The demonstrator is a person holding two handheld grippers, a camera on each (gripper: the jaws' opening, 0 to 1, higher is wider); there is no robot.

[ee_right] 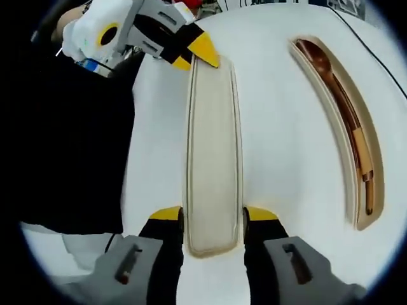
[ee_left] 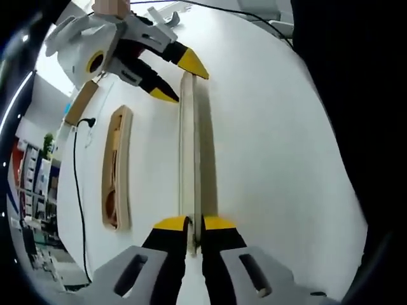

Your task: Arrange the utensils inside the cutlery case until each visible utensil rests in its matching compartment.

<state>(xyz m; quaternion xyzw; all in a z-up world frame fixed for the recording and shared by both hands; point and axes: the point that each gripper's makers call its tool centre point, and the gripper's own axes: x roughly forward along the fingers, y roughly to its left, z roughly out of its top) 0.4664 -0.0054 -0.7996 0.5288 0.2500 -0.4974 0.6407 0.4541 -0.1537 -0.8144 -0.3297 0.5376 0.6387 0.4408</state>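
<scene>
While both grippers hold the cream case lid at opposite ends, the left gripper pinching its edge almost closed and the right gripper spread wide across its breadth, I judge it best carried level and lowered square onto the open case, which lies off to the right of the right jaws with a wooden spoon inside. Beneath is a bare white tabletop crossed by a black cable, with shelving dim beyond the left jaws

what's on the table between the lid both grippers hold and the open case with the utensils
Nothing: in the right gripper view the stretch of white table between the cream lid and the open case is bare. The left gripper view shows the same gap.
</scene>
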